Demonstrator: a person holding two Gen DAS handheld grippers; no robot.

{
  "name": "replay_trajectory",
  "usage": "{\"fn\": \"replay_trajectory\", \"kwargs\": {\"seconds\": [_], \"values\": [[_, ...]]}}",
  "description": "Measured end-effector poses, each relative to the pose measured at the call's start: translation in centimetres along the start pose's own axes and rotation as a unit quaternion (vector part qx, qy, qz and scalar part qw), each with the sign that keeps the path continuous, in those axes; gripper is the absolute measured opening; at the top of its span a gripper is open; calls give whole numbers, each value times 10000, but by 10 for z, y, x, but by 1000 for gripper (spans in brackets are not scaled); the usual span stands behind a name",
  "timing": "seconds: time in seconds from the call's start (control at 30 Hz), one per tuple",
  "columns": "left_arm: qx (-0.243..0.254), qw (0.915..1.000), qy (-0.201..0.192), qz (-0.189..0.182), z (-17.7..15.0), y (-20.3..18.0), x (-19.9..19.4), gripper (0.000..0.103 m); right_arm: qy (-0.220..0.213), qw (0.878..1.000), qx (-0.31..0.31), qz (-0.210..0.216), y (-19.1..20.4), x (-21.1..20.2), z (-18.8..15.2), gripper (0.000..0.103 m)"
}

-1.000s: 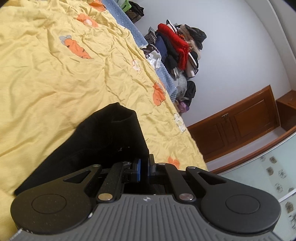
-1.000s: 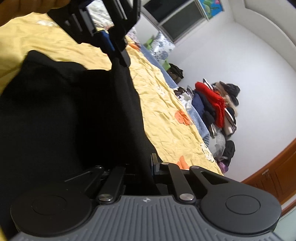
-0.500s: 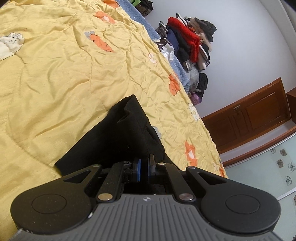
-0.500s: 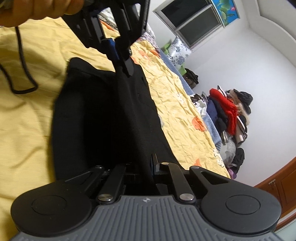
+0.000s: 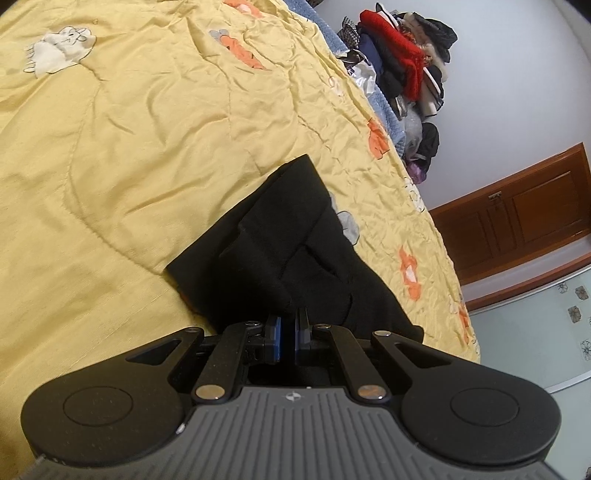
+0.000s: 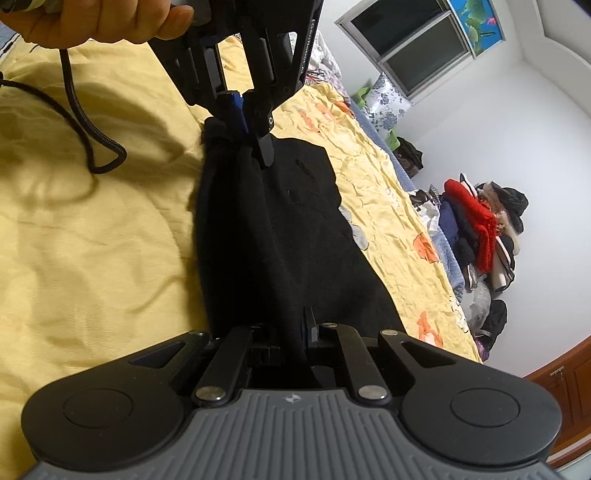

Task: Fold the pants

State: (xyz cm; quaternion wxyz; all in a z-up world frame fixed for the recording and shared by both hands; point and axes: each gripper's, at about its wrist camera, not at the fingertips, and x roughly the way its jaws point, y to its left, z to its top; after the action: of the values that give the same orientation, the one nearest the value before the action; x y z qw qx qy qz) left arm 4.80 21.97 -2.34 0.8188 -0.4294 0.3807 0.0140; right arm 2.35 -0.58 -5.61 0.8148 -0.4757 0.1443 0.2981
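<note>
Black pants point(image 5: 288, 240) lie partly folded on a yellow bedspread point(image 5: 129, 147). My left gripper point(image 5: 288, 326) is shut on their near edge, its blue pads pressed close with dark cloth between them. In the right wrist view the pants point(image 6: 280, 229) stretch as a taut fold between both grippers. The left gripper point(image 6: 247, 122) pinches the far end there, held by a person's hand point(image 6: 99, 18). My right gripper point(image 6: 301, 328) is shut on the near end of the same fold.
A pile of clothes point(image 5: 402, 66) with a red garment sits past the bed's far edge against the white wall. A wooden cabinet point(image 5: 517, 221) stands lower right. A black cable point(image 6: 85, 125) loops over the bedspread point(image 6: 92, 240). A window point(image 6: 406, 48) is at the back.
Both grippers have carried the pants edge across the bed and slightly down. The black cloth now covers less of the right wrist view, and more yellow bedspread shows on its left.
</note>
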Motion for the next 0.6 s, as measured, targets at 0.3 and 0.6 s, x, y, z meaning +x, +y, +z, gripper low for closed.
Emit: {"fn": "replay_trajectory", "kwargs": {"seconds": [0.3,0.6], "values": [[69,9996,5,259,-7,5,3,7,-24,9998,-167,-119,13,2,-1,8],[72,9987,-83,492,-10,5,-15,25,-220,9992,42,-327,15,-33,-22,14]]}}
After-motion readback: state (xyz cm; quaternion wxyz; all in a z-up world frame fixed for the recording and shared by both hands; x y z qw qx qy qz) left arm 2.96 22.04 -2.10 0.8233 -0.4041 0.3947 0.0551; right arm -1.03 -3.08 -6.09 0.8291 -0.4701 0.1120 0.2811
